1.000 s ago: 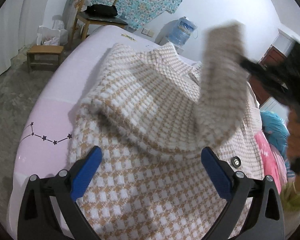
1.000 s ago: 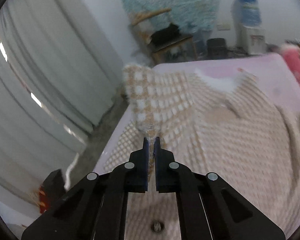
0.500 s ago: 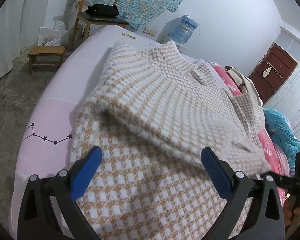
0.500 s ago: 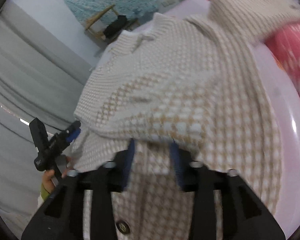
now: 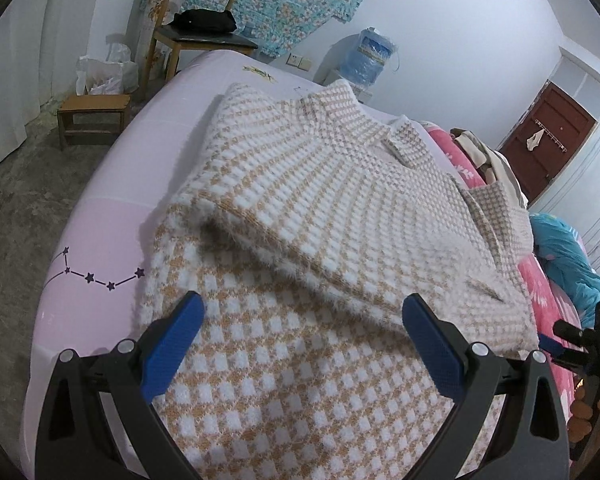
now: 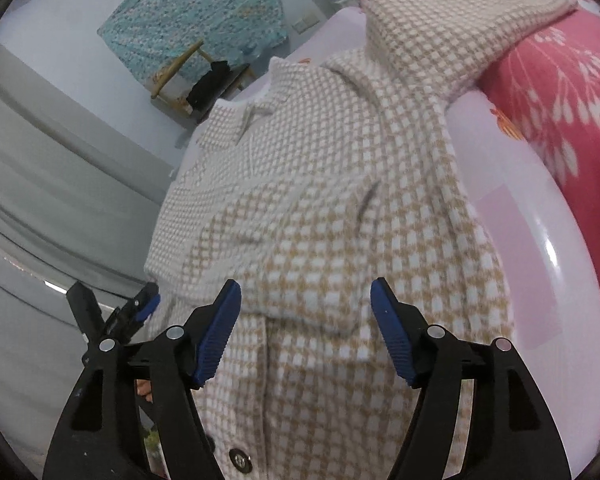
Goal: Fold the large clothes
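Since a second ago the right gripper [image 6: 306, 320] has let go of the sleeve it pinched, and that sleeve now lies folded across the coat's front; its fingers stand spread apart, holding nothing, just above the fabric.

Largest in view is the pink bed [image 5: 100, 220], with the tan-and-white checked coat [image 5: 300, 360] spread over it, collar toward the far wall. The folded sleeve [image 5: 340, 216] crosses the body in a thick band. The other sleeve [image 6: 440, 28] trails onto a red floral quilt [image 6: 560, 120]. The left gripper [image 5: 302, 340] hovers over the hem, jaws wide, gripping nothing. A dark button [image 6: 240, 460] sits near the bottom edge, partly blurred, so probably on the front placket.
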Available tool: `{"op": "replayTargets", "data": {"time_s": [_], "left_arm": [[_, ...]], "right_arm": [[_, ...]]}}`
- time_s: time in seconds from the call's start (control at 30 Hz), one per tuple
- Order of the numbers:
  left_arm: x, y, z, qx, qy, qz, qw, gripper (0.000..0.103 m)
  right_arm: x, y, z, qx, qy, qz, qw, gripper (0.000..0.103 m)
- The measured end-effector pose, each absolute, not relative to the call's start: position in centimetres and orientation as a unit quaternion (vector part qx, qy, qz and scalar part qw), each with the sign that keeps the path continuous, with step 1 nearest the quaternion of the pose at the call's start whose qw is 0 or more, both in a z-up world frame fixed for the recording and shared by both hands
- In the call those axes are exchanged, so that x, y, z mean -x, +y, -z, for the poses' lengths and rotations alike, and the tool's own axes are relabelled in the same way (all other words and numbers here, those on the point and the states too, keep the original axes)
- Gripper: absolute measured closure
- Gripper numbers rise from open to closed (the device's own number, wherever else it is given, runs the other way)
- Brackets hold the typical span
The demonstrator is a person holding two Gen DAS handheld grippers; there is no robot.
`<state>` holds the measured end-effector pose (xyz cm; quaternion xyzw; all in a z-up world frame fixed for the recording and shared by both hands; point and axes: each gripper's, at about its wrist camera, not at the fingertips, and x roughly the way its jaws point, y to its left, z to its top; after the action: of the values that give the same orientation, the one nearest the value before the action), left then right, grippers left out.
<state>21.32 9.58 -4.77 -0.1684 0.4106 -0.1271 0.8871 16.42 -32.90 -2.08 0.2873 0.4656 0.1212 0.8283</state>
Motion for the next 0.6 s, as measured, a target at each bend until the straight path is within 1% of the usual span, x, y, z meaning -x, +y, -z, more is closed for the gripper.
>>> {"op": "replayTargets", "data": {"time_s": [0.13, 0.27, 0.5, 0.6], "left_arm": [[-21.4, 9.5, 4.8, 0.166, 0.411, 0.126, 0.888, 0.006], [-21.4, 9.4, 4.8, 0.162, 0.411, 0.125, 0.888, 0.005], [-21.5, 8.9, 4.9, 0.140, 0.420, 0.117, 0.889, 0.005], [-21.5, 8.6, 4.9, 0.128, 0.423, 0.114, 0.890, 0.005]], "right_arm": [[-16.7, -33.2, 2.3, -0.290, 0.469, -0.120, 0.826, 0.038], [-16.7, -33.5, 2.4, -0.287, 0.471, -0.117, 0.825, 0.034], [-16.8, -33.2, 3.5, -0.285, 0.493, -0.113, 0.815, 0.034], [-16.9, -32.8, 3.8, -0.278, 0.499, -0.114, 0.813, 0.031]]}}
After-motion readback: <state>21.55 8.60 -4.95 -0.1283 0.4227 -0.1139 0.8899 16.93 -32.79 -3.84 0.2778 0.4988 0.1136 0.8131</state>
